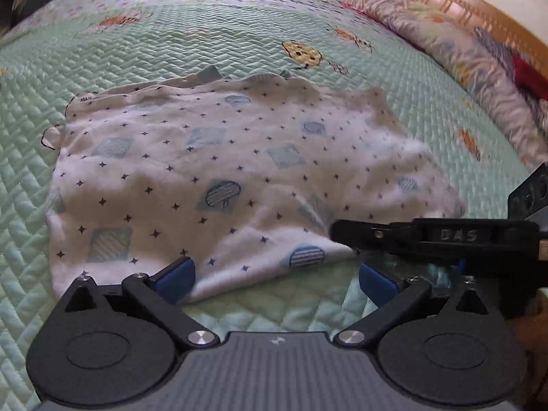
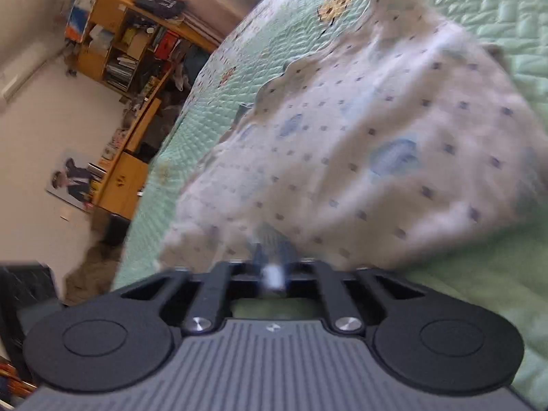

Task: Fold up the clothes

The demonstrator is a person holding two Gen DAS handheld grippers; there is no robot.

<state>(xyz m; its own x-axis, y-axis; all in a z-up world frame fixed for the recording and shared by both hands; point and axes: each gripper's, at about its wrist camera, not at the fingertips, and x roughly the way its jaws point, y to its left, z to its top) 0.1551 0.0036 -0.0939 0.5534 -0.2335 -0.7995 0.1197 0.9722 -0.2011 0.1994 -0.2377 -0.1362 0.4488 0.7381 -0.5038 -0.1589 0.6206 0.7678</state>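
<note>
A white cloth [image 1: 212,171] printed with small dark stars and pale blue shapes lies folded on a green quilted bedspread [image 1: 191,37]. My left gripper [image 1: 277,279] is open just above the cloth's near edge, and that edge reaches in between its blue pads [image 1: 178,275]. The black right gripper [image 1: 337,234] comes in from the right and is shut on the cloth's near right corner. In the right wrist view the cloth [image 2: 359,137] fills the middle, blurred. There the right gripper [image 2: 272,270] pinches a bunched bit of its corner, which is lifted slightly off the bedspread [image 2: 479,291].
Patterned pillows [image 1: 445,54] and a wooden headboard [image 1: 479,13] line the bed's far right side. Beyond the bed's edge stand wooden shelves [image 2: 130,48] full of books, a low cabinet [image 2: 120,185] and a dark box [image 2: 24,284] on the floor.
</note>
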